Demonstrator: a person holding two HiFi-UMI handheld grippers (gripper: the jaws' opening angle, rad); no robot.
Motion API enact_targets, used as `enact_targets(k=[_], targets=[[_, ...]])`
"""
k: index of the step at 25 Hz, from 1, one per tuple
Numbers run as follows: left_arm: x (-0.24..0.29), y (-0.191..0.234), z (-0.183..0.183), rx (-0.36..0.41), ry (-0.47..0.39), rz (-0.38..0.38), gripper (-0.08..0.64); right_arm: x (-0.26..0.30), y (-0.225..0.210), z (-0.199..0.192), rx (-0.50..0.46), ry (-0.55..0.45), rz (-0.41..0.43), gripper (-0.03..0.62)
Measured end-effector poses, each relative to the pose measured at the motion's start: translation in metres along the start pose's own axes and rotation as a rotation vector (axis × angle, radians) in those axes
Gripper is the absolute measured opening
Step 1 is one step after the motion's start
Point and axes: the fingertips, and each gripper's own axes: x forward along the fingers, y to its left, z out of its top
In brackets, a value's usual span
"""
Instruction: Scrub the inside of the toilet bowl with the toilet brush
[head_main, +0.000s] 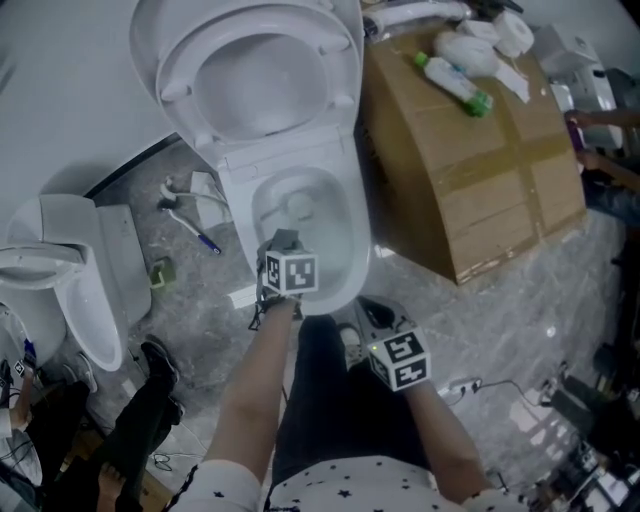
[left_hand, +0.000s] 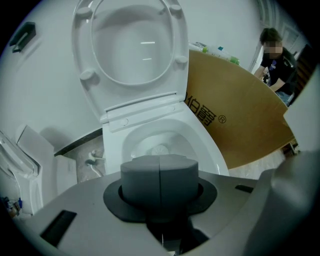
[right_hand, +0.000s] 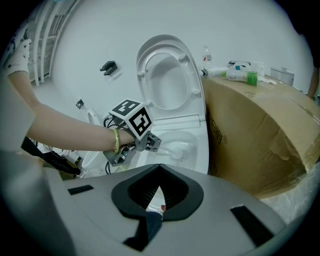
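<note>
The white toilet bowl (head_main: 345, 235) stands with lid and seat raised (head_main: 250, 60). My left gripper (head_main: 283, 241) hangs over the bowl's near rim, shut on the handle of a white toilet brush. The brush head (right_hand: 178, 151) reaches down inside the bowl and shows white and round past the shut jaws (left_hand: 160, 148). In the right gripper view the left gripper (right_hand: 152, 142) sits at the bowl's left rim. My right gripper (head_main: 372, 313) is held back in front of the toilet, over the person's lap, its jaws (right_hand: 160, 170) closed with nothing between them.
A large cardboard box (head_main: 480, 180) stands tight against the toilet's right side, with a green-capped bottle (head_main: 455, 82) and white items on top. A second toilet (head_main: 60, 290) sits at the left. Small tools (head_main: 195, 232) lie on the grey floor. A person (left_hand: 275, 57) stands behind the box.
</note>
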Motion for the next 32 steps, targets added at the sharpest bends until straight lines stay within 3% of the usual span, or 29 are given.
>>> enact_targets(k=[14,32], targets=[[-0.077,-0.012,-0.046,-0.049,-0.03,0.013,0.153,-0.044,0.014,0.006,-0.054,-0.052,-0.014,0.006],[-0.176,-0.031,-0.115,-0.091,-0.085,0.049,0.153,-0.103,0.047,0.007,-0.162,-0.114,0.029,0.006]])
